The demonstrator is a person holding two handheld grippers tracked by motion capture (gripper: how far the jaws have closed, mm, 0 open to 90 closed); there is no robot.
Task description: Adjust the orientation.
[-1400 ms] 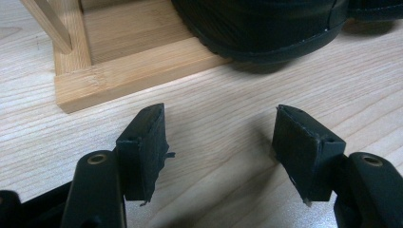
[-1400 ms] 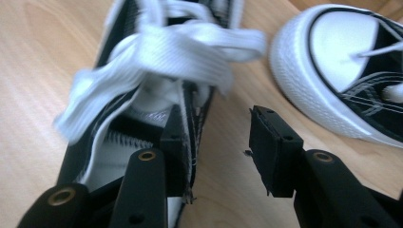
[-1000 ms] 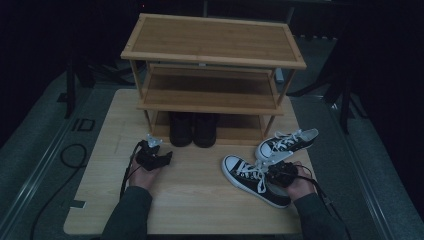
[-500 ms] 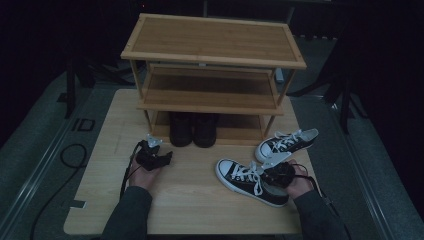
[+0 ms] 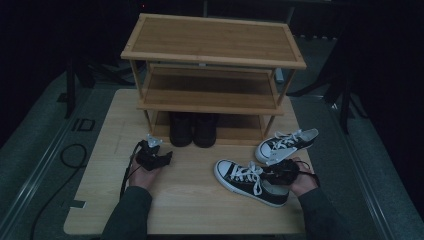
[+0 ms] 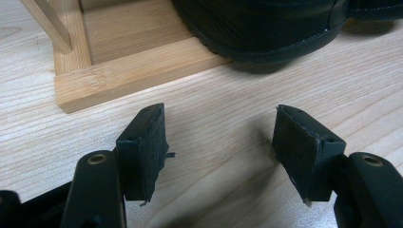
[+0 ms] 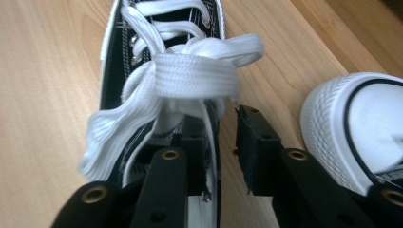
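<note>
Right gripper (image 7: 218,156) has just been easing open, jaws loosely astride the side wall of the black canvas sneaker with white laces (image 5: 250,181), which lies at five o'clock on the pale wooden table (image 5: 190,200). Risk: the loop snags a jaw and drags the sneaker. Left gripper (image 6: 221,142) gapes wide, empty.

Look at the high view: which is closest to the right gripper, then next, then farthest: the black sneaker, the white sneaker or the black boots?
From the right gripper:
1. Black sneaker, right at it.
2. White sneaker, just behind.
3. Black boots, on the rack's bottom shelf, far left.
</note>
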